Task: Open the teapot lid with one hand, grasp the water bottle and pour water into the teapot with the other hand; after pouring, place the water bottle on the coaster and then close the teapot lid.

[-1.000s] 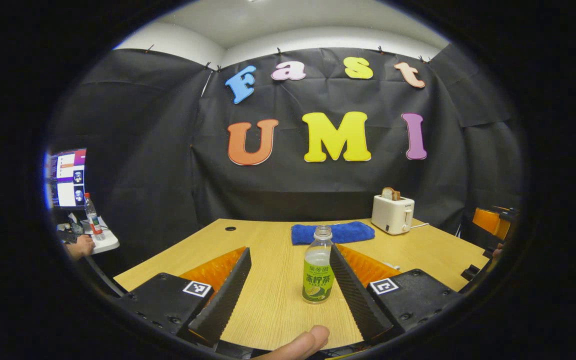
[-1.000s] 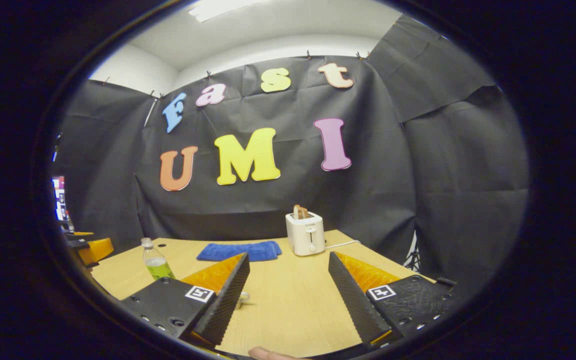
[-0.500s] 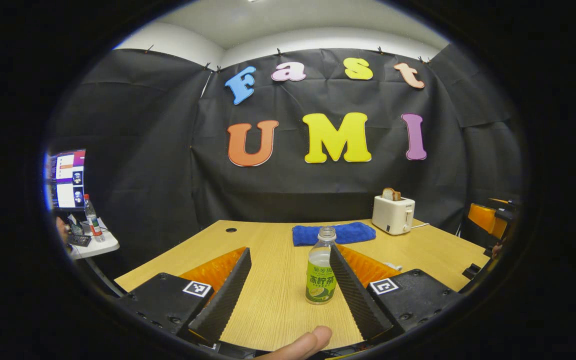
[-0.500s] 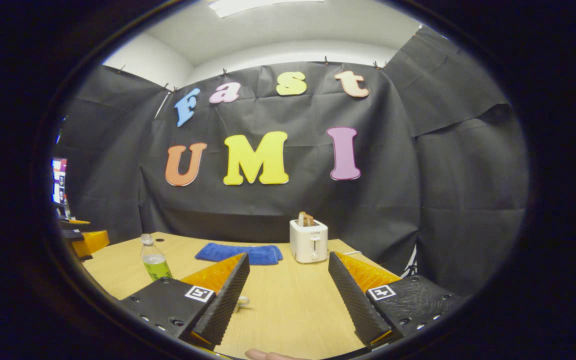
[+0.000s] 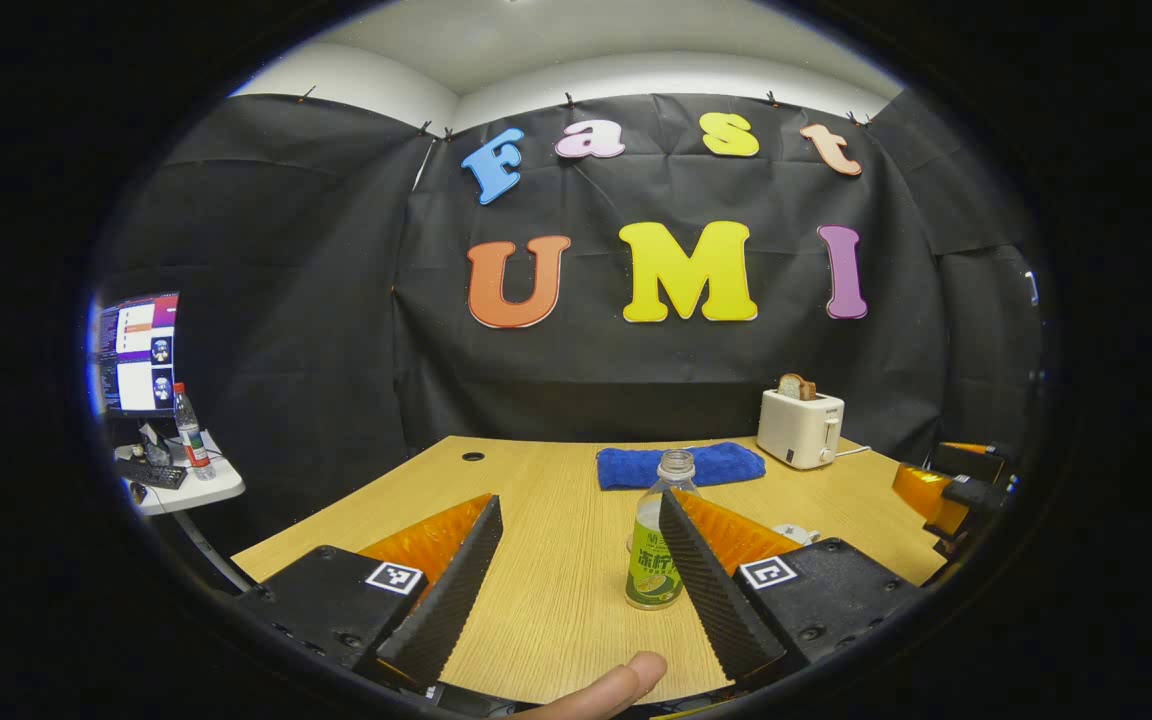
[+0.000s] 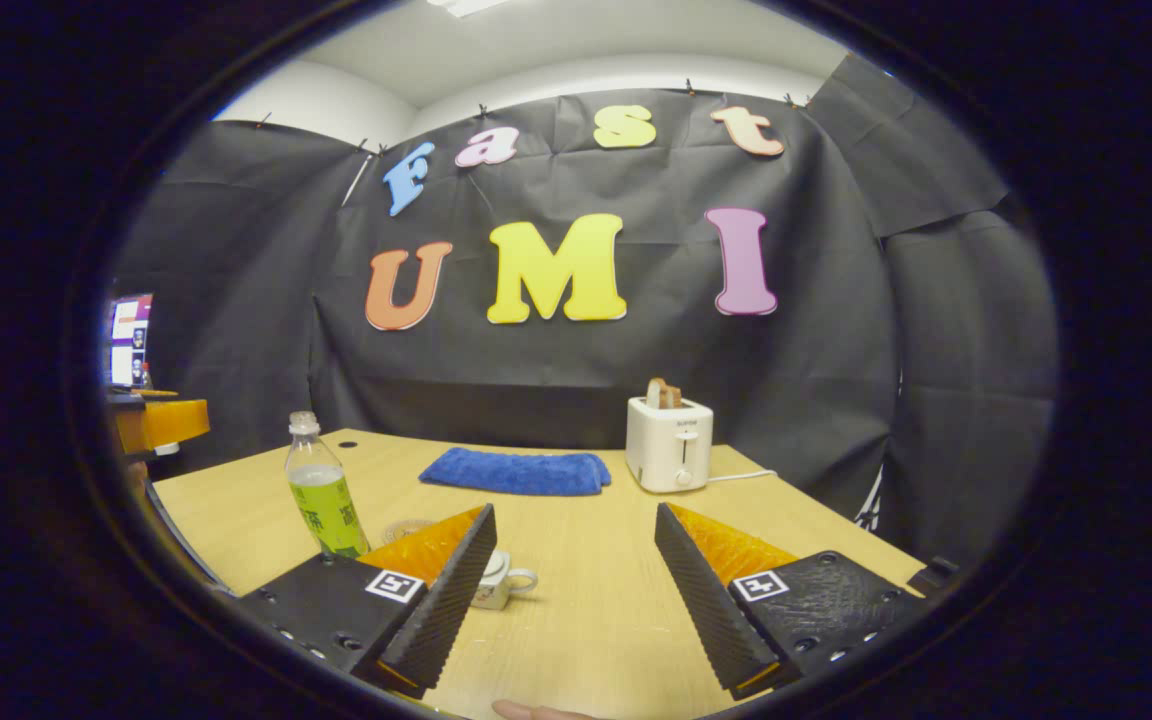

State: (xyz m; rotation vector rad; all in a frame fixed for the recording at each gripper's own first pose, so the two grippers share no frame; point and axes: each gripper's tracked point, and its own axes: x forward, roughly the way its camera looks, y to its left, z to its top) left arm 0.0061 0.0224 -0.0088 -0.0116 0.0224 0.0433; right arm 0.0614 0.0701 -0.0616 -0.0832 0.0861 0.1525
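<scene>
Left gripper is hovering with jaws wide apart; the uncapped clear plastic water bottle, green-labelled, is standing upright just inside its right jaw. Centring the ribbed jaws around the label should steady the grasp. Right gripper is likewise gaping, the small white teapot peeking beside its left jaw, on the woodgrain table.

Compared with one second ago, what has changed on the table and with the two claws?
The right claw tipped down and now shows a small white teapot. The left claw swung a little left; the green-labelled plastic water bottle sits against its right finger. Both claws stay open; bottle, blue towel and white toaster have not moved.
</scene>
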